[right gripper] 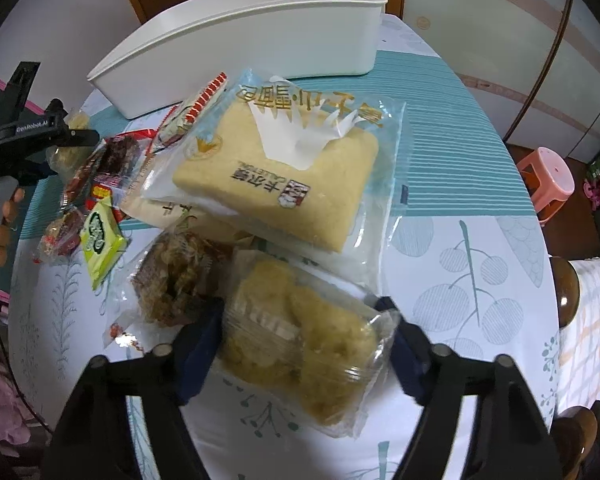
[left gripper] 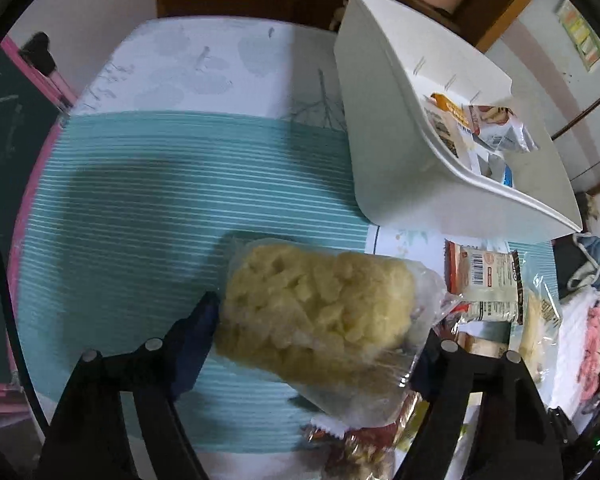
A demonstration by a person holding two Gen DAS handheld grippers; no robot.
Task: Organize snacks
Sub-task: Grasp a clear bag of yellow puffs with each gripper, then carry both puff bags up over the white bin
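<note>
left gripper (left gripper: 320, 320): jaws partly closed, pads against both ends of a clear-wrapped yellow puffed-snack pack (left gripper: 320, 312), seemingly lifted over the teal-striped tablecloth (left gripper: 160, 184) | right gripper (right gripper: 306, 328): jaws astride a clear-wrapped yellow cake (right gripper: 300, 340) lying on the table, pads touching its wrapper | white bin (left gripper: 400, 140): holds several packets, beyond the snack pile

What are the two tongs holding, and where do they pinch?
Left tongs pinch a clear bag of yellow puffs across its near end. Right tongs pinch a clear-wrapped yellow cake by its two sides.
</note>
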